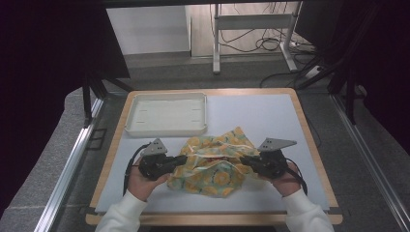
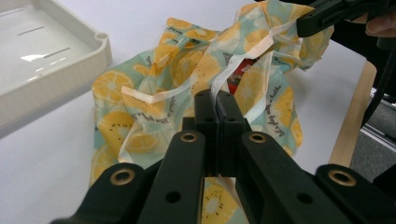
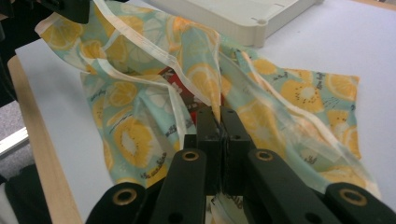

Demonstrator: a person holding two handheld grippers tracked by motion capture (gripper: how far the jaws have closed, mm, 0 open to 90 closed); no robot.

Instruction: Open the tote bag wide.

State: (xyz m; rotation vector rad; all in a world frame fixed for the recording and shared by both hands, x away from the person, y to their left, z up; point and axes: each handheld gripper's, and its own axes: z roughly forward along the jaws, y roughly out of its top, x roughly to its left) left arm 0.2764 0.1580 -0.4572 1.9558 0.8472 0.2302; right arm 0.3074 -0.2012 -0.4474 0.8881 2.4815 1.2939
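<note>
A lemon-print cloth bag (image 1: 212, 162) lies crumpled on the worktop (image 1: 261, 116), just in front of an empty white tray (image 1: 167, 113). The left claw (image 2: 216, 100) is clamped on a pale strip of the bag's edge; the right claw (image 3: 217, 114) is likewise closed on a fold of the fabric at the opposite side. Something red (image 3: 180, 88) shows inside the bag's opening, mostly hidden by cloth and too covered to identify.
</note>
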